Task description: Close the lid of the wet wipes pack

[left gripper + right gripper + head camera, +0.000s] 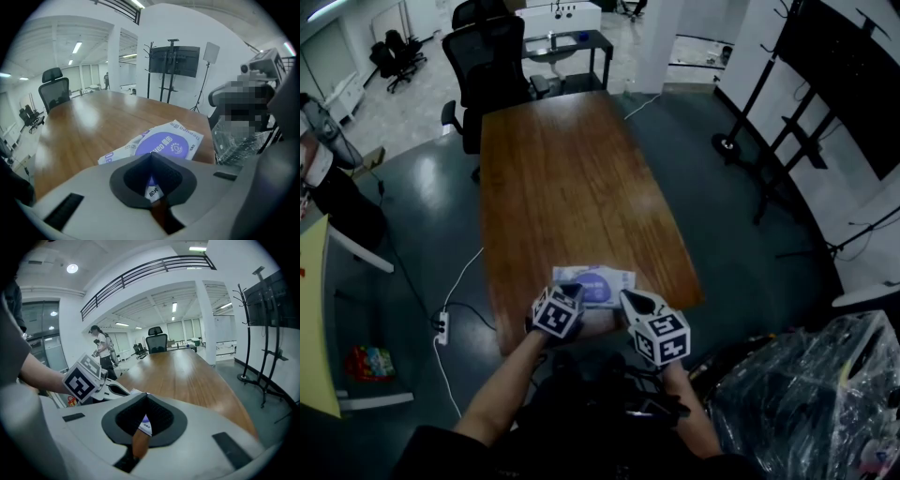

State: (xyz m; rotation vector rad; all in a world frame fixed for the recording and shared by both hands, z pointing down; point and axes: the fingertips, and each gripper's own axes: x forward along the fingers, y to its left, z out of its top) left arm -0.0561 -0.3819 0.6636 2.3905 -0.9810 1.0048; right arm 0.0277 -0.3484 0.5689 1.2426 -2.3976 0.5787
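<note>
At the lower left of the head view, a white power strip (442, 327) lies on the dark floor beside the long wooden table (572, 187). To the right of it, at the bottom middle of the frame, the left gripper (573, 292) points down over the near left part of the wet wipes pack (598, 283). In the left gripper view its jaws are together, the tips meeting with nothing clamped between them. A small piece of the pack shows through the gap behind the tips. Whether the tips touch the pack I cannot tell.

The pack lies flat at the near end of the table, close to the edge. It is white, with a round purple patch on top.

Just to the right of the pack is the right gripper (635, 302), near its right side. Its jaws are together too, and in the right gripper view a corner of the pack shows behind the tips. At the lower right of the head view there is a clear plastic bag (806, 394).
</note>
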